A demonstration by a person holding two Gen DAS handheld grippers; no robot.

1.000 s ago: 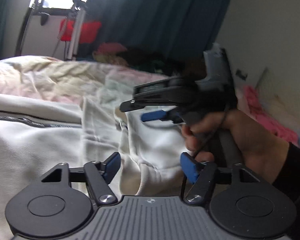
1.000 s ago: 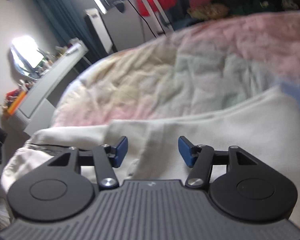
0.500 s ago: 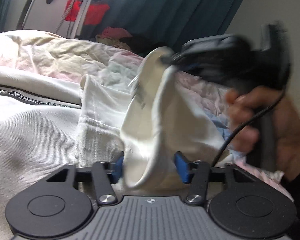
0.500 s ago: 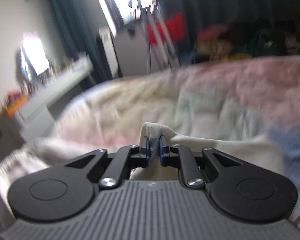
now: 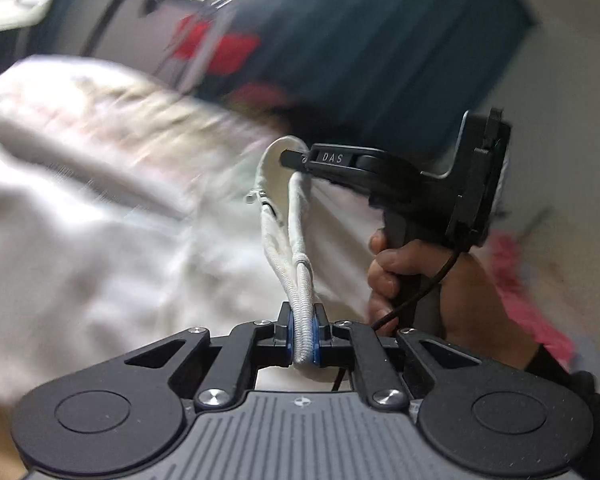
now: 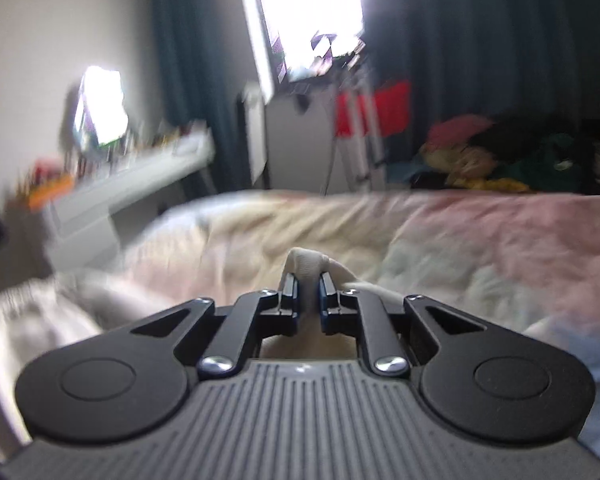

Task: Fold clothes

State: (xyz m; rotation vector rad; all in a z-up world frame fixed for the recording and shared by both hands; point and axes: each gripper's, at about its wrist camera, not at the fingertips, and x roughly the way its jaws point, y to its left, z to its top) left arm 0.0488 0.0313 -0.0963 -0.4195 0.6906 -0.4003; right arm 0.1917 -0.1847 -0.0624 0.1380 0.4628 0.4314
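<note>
A white zip-up garment (image 5: 100, 240) lies spread on the bed. Its ribbed hem (image 5: 296, 240) is lifted off the bed and stretched between my two grippers. My left gripper (image 5: 303, 332) is shut on one end of the hem. My right gripper (image 6: 309, 294) is shut on the other end (image 6: 306, 264); it also shows in the left wrist view (image 5: 296, 158), held by a hand above and ahead of the left gripper. The rest of the garment hangs below the hem, blurred.
The bed has a crumpled pastel quilt (image 6: 440, 240). A white desk (image 6: 132, 184) with small items stands left of the bed. A pile of clothes (image 6: 500, 156) lies beyond it before dark curtains. A pink cloth (image 5: 520, 280) lies by the right wall.
Both grippers have risen with the hem. The left gripper, half closed around the fabric earlier, is now shut tight on it. The hem is now pulled taut between them.
</note>
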